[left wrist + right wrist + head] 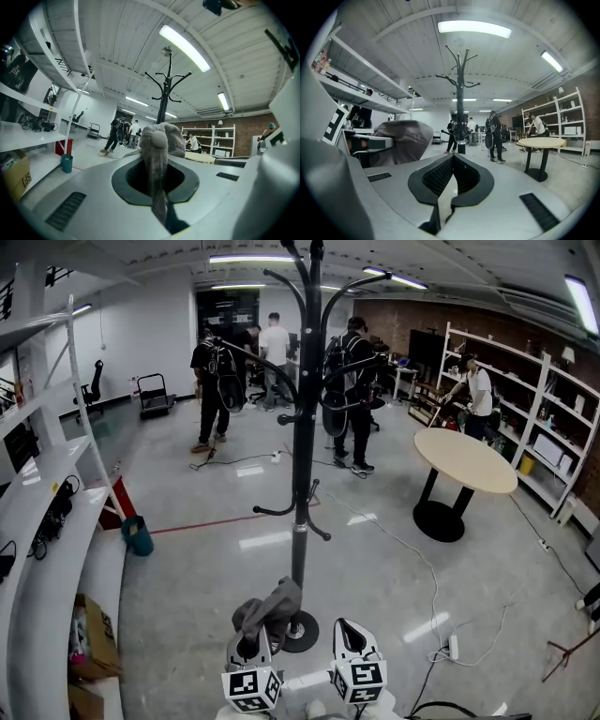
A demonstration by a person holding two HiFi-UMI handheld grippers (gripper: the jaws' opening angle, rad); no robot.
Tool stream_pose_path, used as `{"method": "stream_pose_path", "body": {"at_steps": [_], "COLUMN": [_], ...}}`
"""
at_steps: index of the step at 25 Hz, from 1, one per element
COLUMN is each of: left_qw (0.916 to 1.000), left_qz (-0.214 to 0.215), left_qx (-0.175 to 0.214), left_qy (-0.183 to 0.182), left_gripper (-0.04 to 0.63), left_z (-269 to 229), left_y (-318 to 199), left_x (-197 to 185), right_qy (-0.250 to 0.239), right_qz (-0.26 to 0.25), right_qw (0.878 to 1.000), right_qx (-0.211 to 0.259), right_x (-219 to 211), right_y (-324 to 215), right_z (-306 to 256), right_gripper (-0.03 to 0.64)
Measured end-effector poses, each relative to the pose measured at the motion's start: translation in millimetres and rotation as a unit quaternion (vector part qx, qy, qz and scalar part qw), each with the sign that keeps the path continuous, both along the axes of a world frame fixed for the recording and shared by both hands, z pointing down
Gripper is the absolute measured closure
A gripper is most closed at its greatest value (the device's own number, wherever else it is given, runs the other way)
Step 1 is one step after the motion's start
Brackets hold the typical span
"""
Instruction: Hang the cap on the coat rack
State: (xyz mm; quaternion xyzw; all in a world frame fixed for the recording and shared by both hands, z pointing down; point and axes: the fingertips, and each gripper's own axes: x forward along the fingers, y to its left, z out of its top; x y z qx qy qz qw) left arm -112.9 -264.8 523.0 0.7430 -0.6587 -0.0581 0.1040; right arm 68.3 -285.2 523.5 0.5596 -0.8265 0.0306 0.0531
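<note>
The grey cap (272,607) sits at the bottom centre of the head view, pinched in the closed jaws of the left gripper (249,645) and bunched above its tips. The right gripper (352,639), just to its right, has its jaws pressed together on nothing. The black coat rack (305,427) stands just beyond, up the frame's middle.

A glossy grey floor (375,559) fills the middle of the frame, crossed by loose cables (424,563) and a red line (206,520). White shelves (56,512) run down the left edge, with a cardboard box (91,638) at the lower left and a teal bin (138,535) beside them. A round pale table (466,461) on a black pedestal stands at centre right, near more white shelves (525,409) on the right. A brick wall (403,320) shows at the upper right. Strip lights (251,259) glow on the ceiling, and several people (274,348) stand at the back.
</note>
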Motion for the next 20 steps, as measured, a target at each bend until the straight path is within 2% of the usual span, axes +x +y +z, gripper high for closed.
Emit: {"method": "stream_pose_path", "body": {"at_steps": [8, 20], "left_qw": [0.9998, 0.9982], "left_qz": [-0.015, -0.058], "left_qx": [-0.014, -0.014], "left_qy": [0.002, 0.005], "left_gripper": [0.584, 0.584], "left_z": [13, 10], "left_y": [-24, -61], "left_x": [6, 7], "right_qy": [-0.006, 0.0], "right_qz": [-0.017, -0.058], "right_qw": [1.0, 0.998], "right_qx": [-0.006, -0.013], "right_x": [3, 7], "right_y": [-36, -85], "right_z": [7, 11], "right_gripper": [0.607, 0.607]}}
